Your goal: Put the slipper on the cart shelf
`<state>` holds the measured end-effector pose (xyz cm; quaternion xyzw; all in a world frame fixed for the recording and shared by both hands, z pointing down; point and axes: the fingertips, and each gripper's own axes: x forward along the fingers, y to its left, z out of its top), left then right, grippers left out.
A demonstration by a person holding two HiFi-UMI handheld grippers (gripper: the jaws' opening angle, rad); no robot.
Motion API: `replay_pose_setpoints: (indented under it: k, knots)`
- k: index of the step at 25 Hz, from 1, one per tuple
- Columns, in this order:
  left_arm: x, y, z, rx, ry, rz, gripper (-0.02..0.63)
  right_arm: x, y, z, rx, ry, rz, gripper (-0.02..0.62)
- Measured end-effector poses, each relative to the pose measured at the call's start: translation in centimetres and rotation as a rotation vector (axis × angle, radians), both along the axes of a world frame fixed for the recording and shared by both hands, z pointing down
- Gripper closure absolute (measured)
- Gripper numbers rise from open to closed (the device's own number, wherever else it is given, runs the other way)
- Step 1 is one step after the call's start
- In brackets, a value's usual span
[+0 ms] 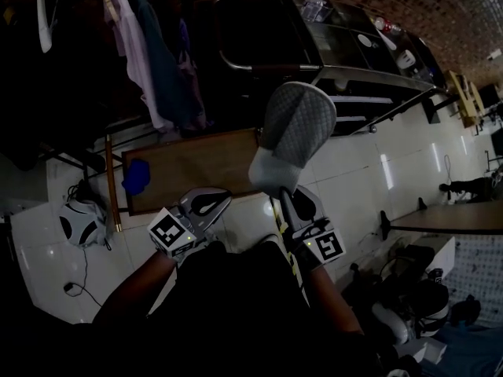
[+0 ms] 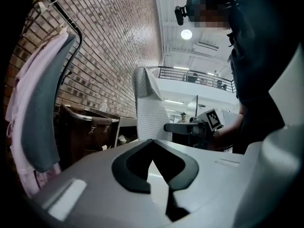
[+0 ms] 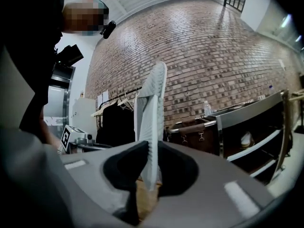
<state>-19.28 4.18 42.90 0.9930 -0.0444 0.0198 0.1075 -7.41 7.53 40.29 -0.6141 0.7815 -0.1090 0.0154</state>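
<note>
A grey mesh slipper stands upright in the air, sole edge towards me, with my right gripper shut on its lower end. In the right gripper view the slipper rises from between the two dark pads of that gripper. My left gripper hangs beside it to the left, jaws together and holding nothing. The left gripper view shows the slipper from the side. The metal cart with its shelves stands ahead to the right, its shelves apart from the slipper.
A water bottle stands on the cart top and a white shoe lies on a shelf. Clothes hang on a rack at the upper left. A brown board, a blue object and a white round object lie on the tiled floor.
</note>
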Motion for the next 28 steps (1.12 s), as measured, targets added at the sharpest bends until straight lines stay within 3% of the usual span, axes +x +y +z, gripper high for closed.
replay_pose_setpoints:
  k: [12, 19, 28]
  knots:
    - [12.2, 7.8, -0.9, 0.068, -0.042, 0.052, 0.601, 11.6, 7.0, 0.0, 0.043, -0.031, -0.006, 0.535]
    - [20.4, 11.4, -0.8, 0.048, -0.091, 0.054, 0.601, 19.0, 9.8, 1.1, 0.038, -0.048, -0.030, 0.535]
    - [25.6, 12.6, 0.0, 0.023, -0.108, 0.048, 0.601, 24.7, 10.3, 2.5, 0.022, -0.062, -0.030, 0.535]
